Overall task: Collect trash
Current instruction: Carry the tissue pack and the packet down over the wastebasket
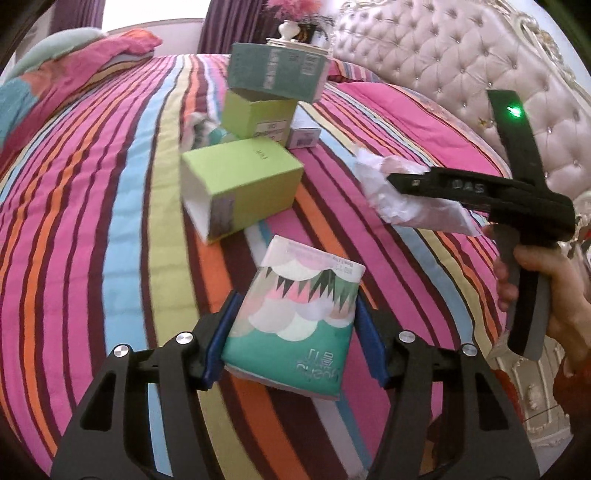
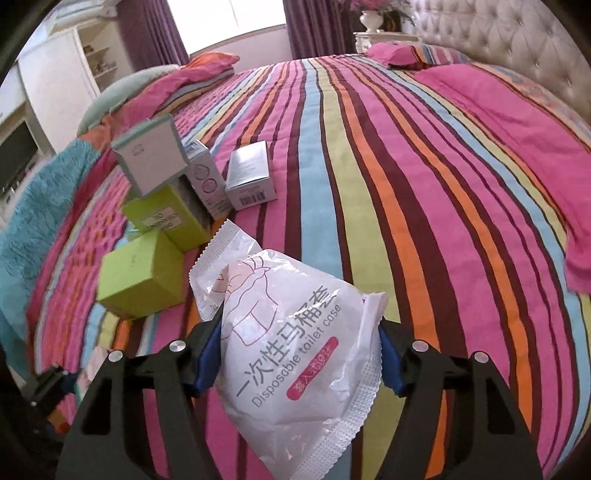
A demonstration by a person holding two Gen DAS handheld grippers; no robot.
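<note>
My left gripper (image 1: 295, 334) is shut on a soft tissue pack (image 1: 295, 314) printed in green, pink and white, held just above the striped bedspread (image 1: 110, 221). My right gripper (image 2: 299, 358) is shut on a crinkled white plastic packet (image 2: 291, 343) labelled "Disposable toilet case". In the left wrist view that right gripper (image 1: 413, 184) shows at the right with the packet (image 1: 384, 184) in its jaws and a hand (image 1: 546, 295) on its handle. Several empty cartons lie piled on the bed: two lime-green boxes (image 1: 240, 184) (image 1: 258, 114), a teal box (image 1: 277, 70) on top, a lilac one (image 1: 304, 136).
The same pile sits left of the packet in the right wrist view, with green boxes (image 2: 144, 280) and a grey box (image 2: 251, 177). A tufted headboard (image 1: 443, 55) runs along the right. Pink pillows (image 2: 480, 110), a folded quilt (image 1: 74, 66) and a nightstand with a vase (image 1: 291, 33) stand beyond.
</note>
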